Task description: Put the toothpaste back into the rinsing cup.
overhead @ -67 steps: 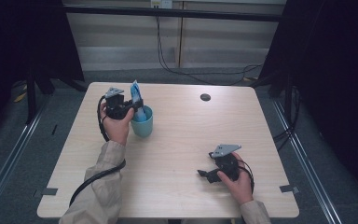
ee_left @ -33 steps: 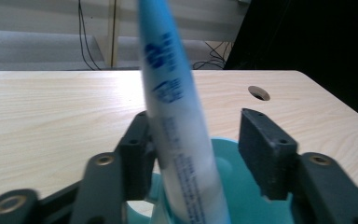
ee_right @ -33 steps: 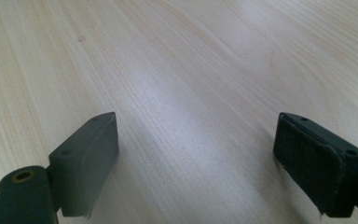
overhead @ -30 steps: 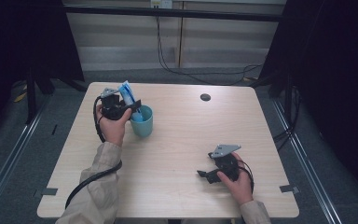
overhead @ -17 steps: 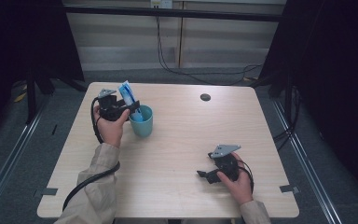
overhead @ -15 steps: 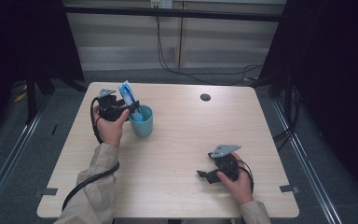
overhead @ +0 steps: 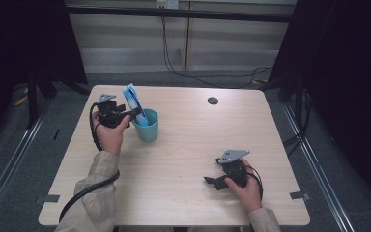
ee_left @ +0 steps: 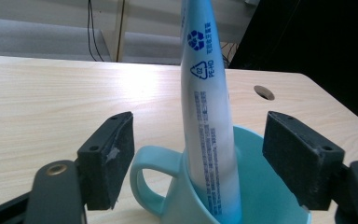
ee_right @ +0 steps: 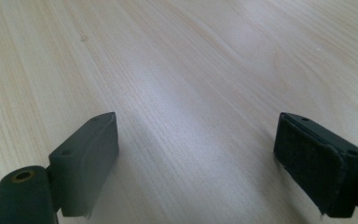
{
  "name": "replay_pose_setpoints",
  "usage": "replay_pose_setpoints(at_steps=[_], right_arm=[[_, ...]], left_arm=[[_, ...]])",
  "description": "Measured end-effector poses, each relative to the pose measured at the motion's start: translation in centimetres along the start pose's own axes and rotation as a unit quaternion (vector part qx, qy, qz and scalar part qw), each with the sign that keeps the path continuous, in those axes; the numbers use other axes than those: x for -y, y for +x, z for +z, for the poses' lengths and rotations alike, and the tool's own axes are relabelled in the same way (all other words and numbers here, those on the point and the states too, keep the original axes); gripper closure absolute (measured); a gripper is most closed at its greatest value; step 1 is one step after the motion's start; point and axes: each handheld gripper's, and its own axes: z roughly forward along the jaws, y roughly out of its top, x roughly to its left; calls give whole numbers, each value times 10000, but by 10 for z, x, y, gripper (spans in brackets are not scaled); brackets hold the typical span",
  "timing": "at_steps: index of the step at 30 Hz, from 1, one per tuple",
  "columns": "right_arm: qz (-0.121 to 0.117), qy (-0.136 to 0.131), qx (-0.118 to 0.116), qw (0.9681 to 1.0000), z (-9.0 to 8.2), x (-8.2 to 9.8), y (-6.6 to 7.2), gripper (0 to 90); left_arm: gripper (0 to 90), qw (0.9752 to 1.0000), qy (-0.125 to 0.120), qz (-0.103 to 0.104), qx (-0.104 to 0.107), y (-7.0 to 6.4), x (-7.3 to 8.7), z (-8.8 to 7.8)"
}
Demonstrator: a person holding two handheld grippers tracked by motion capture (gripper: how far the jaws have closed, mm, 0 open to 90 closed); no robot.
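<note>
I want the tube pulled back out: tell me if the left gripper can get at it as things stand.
Probably yes: the left gripper is open with the tube standing free between its pads in the mug.

Your left gripper [ee_left: 196,186] had the tube [ee_left: 209,135] and teal mug [ee_left: 242,196] blocking its jaws; ahead of your right gripper [ee_right: 193,163], bare table [ee_right: 191,70] lay open, seemingly unobstructed.

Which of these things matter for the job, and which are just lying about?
In the job:
- toothpaste tube, standing in the mug
- teal mug
- left gripper, jaws just opened off the tube

Lying about:
- right gripper, open over bare table
- table's cable hole
</note>
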Motion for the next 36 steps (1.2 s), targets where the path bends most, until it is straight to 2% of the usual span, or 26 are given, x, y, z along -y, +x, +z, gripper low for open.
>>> replay_pose_setpoints(at_steps=[12,24,32,36], right_arm=[[0,-1,-1,10000,0,0,0,135],[0,-1,-1,10000,0,0,0,134],[2,0,1,10000,0,0,0,137],[-7,-1,8,10000,0,0,1,137]], left_arm=[[198,10000,-27,-18,58,3,4,-8],[198,9999,-5,-3,166,3,12,-13],[198,9996,58,98,259,3,18,-18],[190,9994,75,51,321,5,21,-20]])
